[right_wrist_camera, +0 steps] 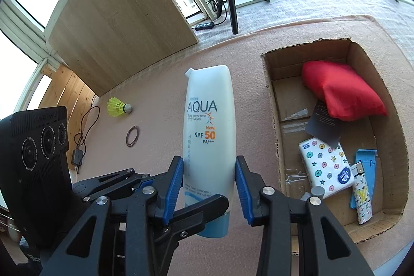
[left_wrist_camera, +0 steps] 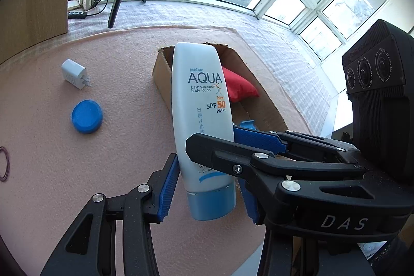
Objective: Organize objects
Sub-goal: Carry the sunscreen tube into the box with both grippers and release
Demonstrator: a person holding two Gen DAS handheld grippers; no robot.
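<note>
1. Both grippers hold one sunscreen tube (right_wrist_camera: 208, 146) at frame centre, cap down, above the mat (right_wrist_camera: 155, 95).
2. Left gripper (left_wrist_camera: 209, 183) pinches its lower body; right gripper (right_wrist_camera: 209, 188) likewise.
3. Box (right_wrist_camera: 274, 120) sits right, red pouch (right_wrist_camera: 341, 92) inside.

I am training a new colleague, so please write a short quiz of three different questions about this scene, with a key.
1. True or false: both the left gripper and the right gripper are shut on the sunscreen tube.
2. Which of these lies inside the cardboard box?
A. red pouch
B. blue lid
C. yellow shuttlecock
3. Fill in: the white charger plug lies on the pink mat, ______ the box.

Key:
1. True; the tube stands with its blue cap downward.
2. A.
3. Outside.
</note>
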